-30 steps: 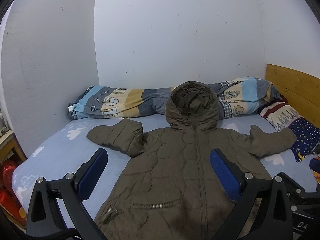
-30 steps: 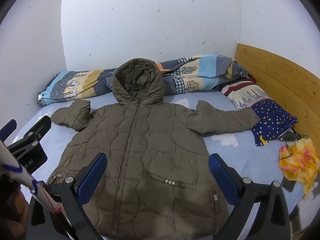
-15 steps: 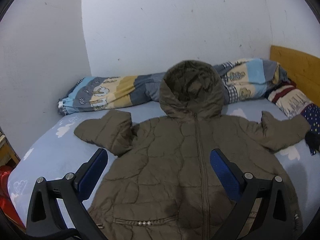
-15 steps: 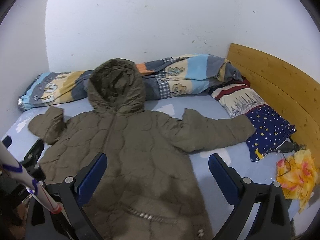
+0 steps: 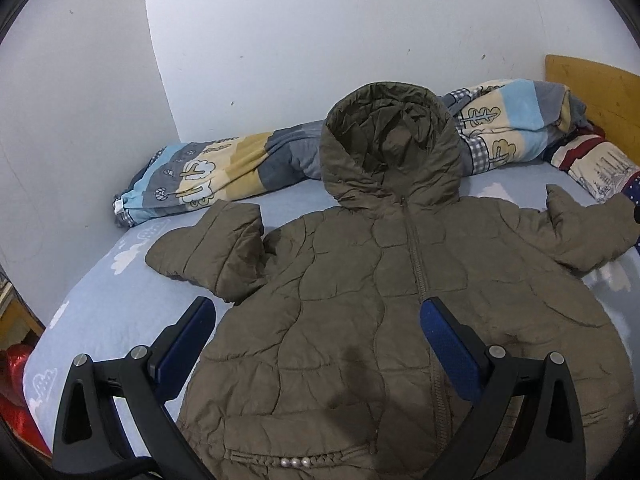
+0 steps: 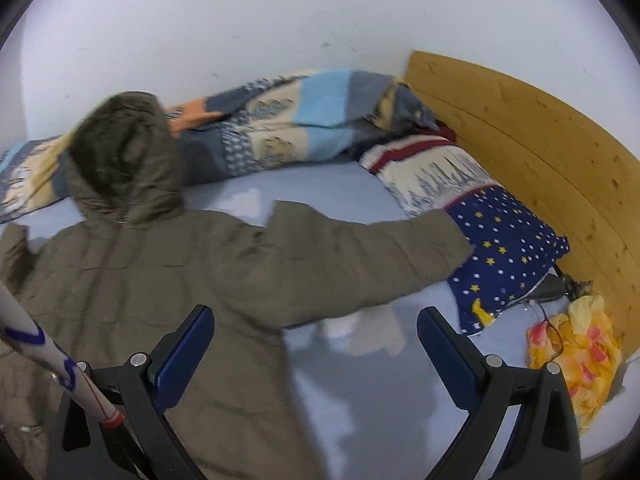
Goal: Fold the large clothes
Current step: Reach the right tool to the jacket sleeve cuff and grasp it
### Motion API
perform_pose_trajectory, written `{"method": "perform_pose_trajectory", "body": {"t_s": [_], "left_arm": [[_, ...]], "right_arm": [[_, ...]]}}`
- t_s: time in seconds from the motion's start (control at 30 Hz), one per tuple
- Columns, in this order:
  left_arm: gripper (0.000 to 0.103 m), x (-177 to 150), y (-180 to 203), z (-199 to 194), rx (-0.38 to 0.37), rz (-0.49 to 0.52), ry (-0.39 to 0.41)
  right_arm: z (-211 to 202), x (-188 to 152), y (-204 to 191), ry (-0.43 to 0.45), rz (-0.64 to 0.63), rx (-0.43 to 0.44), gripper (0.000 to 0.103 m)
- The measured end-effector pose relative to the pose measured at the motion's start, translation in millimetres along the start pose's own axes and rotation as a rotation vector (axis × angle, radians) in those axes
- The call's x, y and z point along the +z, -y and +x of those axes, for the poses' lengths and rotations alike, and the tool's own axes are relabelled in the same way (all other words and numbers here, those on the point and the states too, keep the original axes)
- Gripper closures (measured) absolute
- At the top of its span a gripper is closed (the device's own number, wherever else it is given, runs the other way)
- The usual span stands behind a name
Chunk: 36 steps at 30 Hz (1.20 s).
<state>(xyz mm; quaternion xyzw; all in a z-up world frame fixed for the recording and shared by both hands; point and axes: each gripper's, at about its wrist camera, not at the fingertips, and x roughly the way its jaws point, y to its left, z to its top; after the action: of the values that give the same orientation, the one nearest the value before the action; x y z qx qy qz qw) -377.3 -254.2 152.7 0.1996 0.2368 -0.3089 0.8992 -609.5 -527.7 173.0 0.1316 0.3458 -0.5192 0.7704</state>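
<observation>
Left wrist view: we see an olive quilted hooded jacket (image 5: 400, 300) lying front-up and zipped on the bed (image 5: 120, 320), its hood (image 5: 392, 144) propped against a rolled striped blanket (image 5: 224, 168). The left tongs (image 5: 316, 344) stand apart and empty over the jacket's left chest. The near sleeve (image 5: 212, 252) is doubled back on itself.

Right wrist view, blurred: the right tongs (image 6: 316, 352) are also apart, empty, above the bare sheet just below the outstretched sleeve (image 6: 360, 256), whose cuff reaches a starry navy pillow (image 6: 508, 252).

We judge the padding soft, puffy and light but bulky; the shell looks slick, so thin pinches may slip. A sleeve cuff or a shoulder seam looks best to take hold of.

The bed is soft, with a pale blue cloud-print sheet. White walls behind, wooden headboard (image 6: 520, 128) to the right, a yellow flowered cloth (image 6: 576, 360) near it.
</observation>
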Motion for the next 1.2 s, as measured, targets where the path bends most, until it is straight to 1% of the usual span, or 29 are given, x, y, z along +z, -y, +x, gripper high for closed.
{"method": "perform_pose_trajectory", "body": {"t_s": [0.1,0.17,0.33,0.43,0.53,0.57,0.63,0.73,0.77,0.8,0.83,0.87,0.9,0.93,1.0,1.07,1.13,1.2], "left_arm": [[0.001,-2.8,0.3,8.5,0.015,0.009,-0.014],[0.001,-3.9,-0.2,13.7,0.021,0.010,-0.025],[0.001,-5.8,-0.1,22.8,0.023,0.018,-0.038],[0.001,-7.7,-1.6,29.2,0.016,0.013,-0.060],[0.001,-9.4,-6.5,37.2,0.012,-0.002,-0.088],[0.001,-10.5,-7.7,39.0,0.013,-0.005,-0.095],[0.001,-11.5,-9.7,42.0,0.012,-0.009,-0.104],[0.001,-12.4,-9.3,45.4,0.011,-0.006,-0.113],[0.001,-13.0,-9.0,46.7,0.010,-0.005,-0.117],[0.001,-13.4,-8.7,47.9,0.008,-0.004,-0.121],[0.001,-14.0,-8.4,49.0,0.007,-0.004,-0.126],[0.001,-14.7,-8.6,50.3,0.007,-0.004,-0.129],[0.001,-15.6,-8.3,51.6,0.006,-0.002,-0.133],[0.001,-16.0,-7.9,52.2,0.007,0.000,-0.135],[0.001,-17.5,-7.3,52.8,0.012,0.004,-0.138],[0.001,-19.0,-7.6,54.1,0.011,0.005,-0.140],[0.001,-20.8,-7.2,55.4,0.013,0.009,-0.145],[0.001,-22.0,-6.8,56.4,0.013,0.011,-0.150]], "right_arm": [[25.4,3.2,17.8,-0.026,-0.002,-0.025,0.000],[41.6,2.9,28.8,-0.058,-0.006,-0.051,0.000],[79.6,-0.3,65.6,-0.137,0.058,-0.042,0.000],[97.6,-0.2,99.7,-0.183,0.160,0.071,0.000],[121.3,1.7,147.4,-0.229,0.334,0.217,0.000],[127.0,1.9,158.6,-0.233,0.373,0.245,0.000],[138.9,4.4,187.5,-0.232,0.459,0.274,0.001],[154.2,7.5,217.5,-0.215,0.529,0.280,0.007],[161.1,7.0,227.3,-0.217,0.564,0.280,0.012],[167.9,6.2,234.6,-0.222,0.594,0.291,0.017],[176.8,5.1,242.6,-0.224,0.626,0.308,0.021],[182.1,4.3,247.2,-0.228,0.637,0.309,0.029],[188.9,3.8,251.5,-0.231,0.646,0.298,0.036],[194.6,3.1,255.8,-0.227,0.660,0.283,0.039],[208.1,2.2,263.9,-0.225,0.686,0.284,0.048],[220.6,2.6,270.3,-0.227,0.710,0.274,0.052],[233.1,5.4,274.5,-0.229,0.717,0.251,0.052],[244.4,7.3,279.0,-0.248,0.720,0.188,0.052]]}}
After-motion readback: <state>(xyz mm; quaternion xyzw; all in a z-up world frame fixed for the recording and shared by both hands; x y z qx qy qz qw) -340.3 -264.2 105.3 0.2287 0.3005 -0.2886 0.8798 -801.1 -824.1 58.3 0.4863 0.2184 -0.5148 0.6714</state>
